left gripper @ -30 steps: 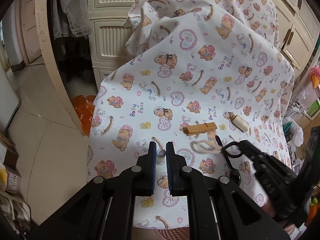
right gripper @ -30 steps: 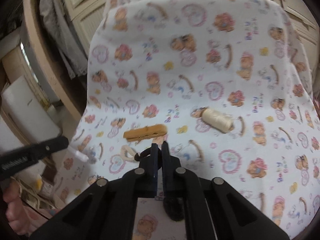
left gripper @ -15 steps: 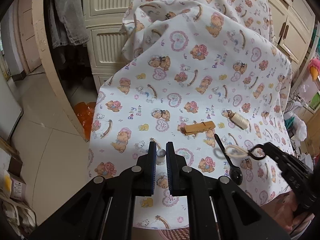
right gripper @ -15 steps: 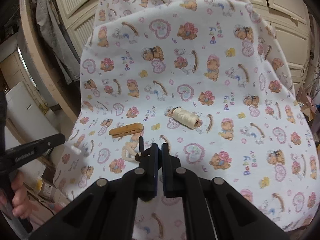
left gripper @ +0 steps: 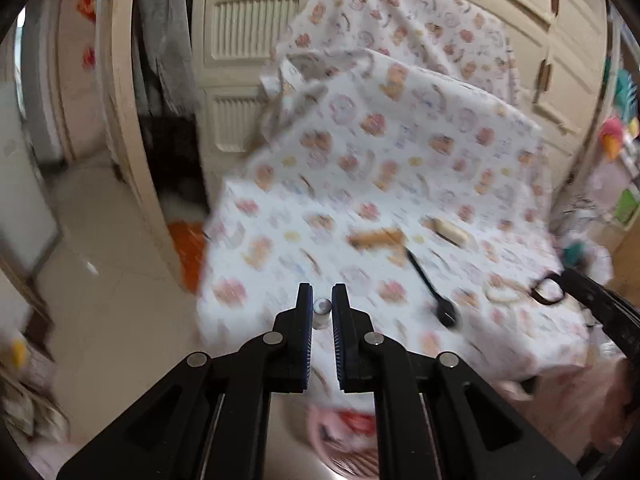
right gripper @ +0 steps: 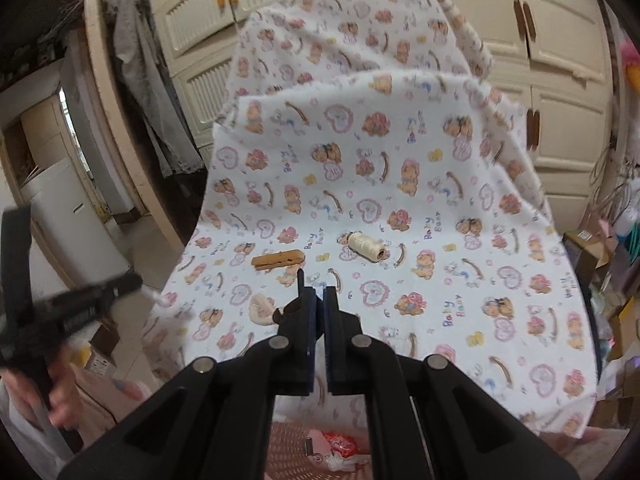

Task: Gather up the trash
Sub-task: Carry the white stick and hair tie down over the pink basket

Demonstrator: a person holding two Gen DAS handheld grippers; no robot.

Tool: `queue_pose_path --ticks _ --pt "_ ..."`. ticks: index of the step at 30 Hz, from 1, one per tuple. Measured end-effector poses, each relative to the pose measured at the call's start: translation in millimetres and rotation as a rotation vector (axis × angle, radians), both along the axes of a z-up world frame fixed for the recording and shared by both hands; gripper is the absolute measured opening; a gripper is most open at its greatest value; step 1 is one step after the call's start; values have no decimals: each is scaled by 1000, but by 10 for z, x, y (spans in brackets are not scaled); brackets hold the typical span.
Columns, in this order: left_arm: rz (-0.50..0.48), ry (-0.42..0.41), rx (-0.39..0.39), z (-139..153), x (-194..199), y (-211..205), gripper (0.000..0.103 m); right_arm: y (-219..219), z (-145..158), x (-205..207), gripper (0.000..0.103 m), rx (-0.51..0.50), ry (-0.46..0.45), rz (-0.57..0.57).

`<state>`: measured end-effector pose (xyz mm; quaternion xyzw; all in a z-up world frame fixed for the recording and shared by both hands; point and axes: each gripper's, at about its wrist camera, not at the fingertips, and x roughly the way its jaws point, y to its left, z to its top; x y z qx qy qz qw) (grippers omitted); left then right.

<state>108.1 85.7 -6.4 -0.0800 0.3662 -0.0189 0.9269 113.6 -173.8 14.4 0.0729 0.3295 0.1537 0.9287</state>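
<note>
The left gripper (left gripper: 321, 300) pinched a small grey-capped vial (left gripper: 321, 312); the right gripper (right gripper: 319, 294) clamped a dangling black-banded beige loop (right gripper: 262, 309), which might snag the bear-print cloth (right gripper: 400, 184).

The left gripper (left gripper: 322, 304) holds a small grey vial (left gripper: 321, 312) between its jaws, above the near edge of the bear-print cloth (left gripper: 400, 152).

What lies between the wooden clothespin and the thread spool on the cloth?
Nothing: only bare printed cloth separates the clothespin from the spool, clearest in the right wrist view.
</note>
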Motion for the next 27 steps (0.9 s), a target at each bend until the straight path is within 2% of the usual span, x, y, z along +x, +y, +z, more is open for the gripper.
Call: queue_pose_path --ticks 2,5,6,9,12,15,22,27 --pt "-15 21 -56 -68 -127 -37 8 3 27 -180 3 6 -2 1" --pt "-11 -15 42 -56 -266 -208 8 26 -17 -460 3 21 10 12" --pt "-20 -31 46 -33 -302 -246 8 56 -41 -548 3 2 9 17" --pt "-58 -37 -7 -22 -388 -303 8 119 -93 -744 3 -43 5 25" --pt "-76 1 -29 -105 -438 -363 8 152 -148 -881 3 -72 8 29" --pt "-100 33 -43 -187 -443 -434 8 152 -194 -925 3 -77 20 36" --pt "-118 41 -23 -239 -455 -539 8 93 -408 -757 3 -28 139 35" --pt "-163 162 -61 -432 -305 -580 8 121 -493 -707 4 -46 198 30"
